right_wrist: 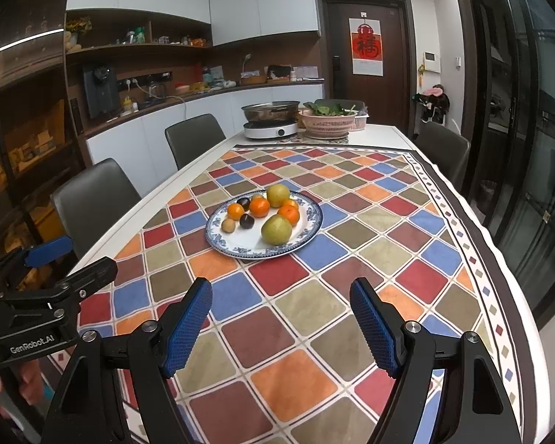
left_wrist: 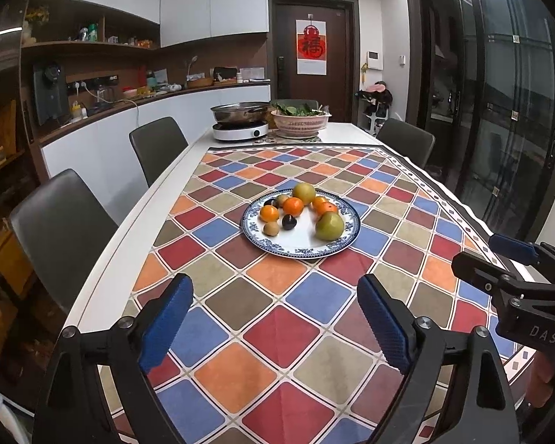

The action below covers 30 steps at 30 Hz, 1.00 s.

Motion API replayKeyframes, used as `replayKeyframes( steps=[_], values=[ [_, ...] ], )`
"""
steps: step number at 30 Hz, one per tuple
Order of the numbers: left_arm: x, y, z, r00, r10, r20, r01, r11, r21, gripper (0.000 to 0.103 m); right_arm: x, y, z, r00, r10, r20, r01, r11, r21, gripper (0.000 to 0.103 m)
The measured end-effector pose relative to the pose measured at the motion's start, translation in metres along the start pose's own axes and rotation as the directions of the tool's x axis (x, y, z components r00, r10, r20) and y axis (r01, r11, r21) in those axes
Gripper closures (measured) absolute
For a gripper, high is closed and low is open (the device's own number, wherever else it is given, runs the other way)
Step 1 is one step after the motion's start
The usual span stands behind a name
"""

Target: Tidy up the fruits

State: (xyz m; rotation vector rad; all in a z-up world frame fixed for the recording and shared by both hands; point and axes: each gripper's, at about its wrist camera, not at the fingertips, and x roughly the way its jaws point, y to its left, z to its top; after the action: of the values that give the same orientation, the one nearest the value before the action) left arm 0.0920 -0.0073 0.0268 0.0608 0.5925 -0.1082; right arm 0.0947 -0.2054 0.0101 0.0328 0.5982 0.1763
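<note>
Inspection of the dining table [left_wrist: 159, 185] finds a blue-and-white patterned plate [left_wrist: 347, 236] resting on a chequered tablecloth [left_wrist: 288, 318] of red, blue, orange and olive diamonds, towards the middle of the cloth and well ahead of both grippers. The plate carries the fruit: a large green pear [left_wrist: 329, 225] at its near right, a second yellow-green pear [left_wrist: 303, 193] at the far edge, four oranges [left_wrist: 293, 206] clustered between them, two dark plums [left_wrist: 288, 221] and two small brown fruits [left_wrist: 271, 228] on the left half. The near centre of the plate is bare white. The left gripper [left_wrist: 275, 322] hovers low over the near part of the cloth, its blue-padded jaws spread wide with nothing between them and nothing touching the pads. The right gripper [right_wrist: 281, 327] sits beside it over the same cloth, jaws likewise parted and empty; it is also seen at the right edge of the left wrist view. A person's fingers [right_wrist: 29, 381] show beneath the left gripper's body. At the far end of the table stand a white induction hob [left_wrist: 240, 131] bearing a steel pan [left_wrist: 238, 111], and just beside it a pink colander [left_wrist: 300, 122] of leafy greens. Grey chairs [left_wrist: 61, 229] line the left side; a further chair stands at the far right
</note>
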Motion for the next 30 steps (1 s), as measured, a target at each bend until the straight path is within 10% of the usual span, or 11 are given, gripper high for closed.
replayKeyframes(
  steps=[30],
  values=[
    [-0.012,-0.003,-0.001,0.998,0.048,0.043,-0.049,0.999,0.016,0.001,-0.009,0.0,-0.005,1.0,0.005,0.011,-0.005,1.0,0.006,0.026]
  ],
)
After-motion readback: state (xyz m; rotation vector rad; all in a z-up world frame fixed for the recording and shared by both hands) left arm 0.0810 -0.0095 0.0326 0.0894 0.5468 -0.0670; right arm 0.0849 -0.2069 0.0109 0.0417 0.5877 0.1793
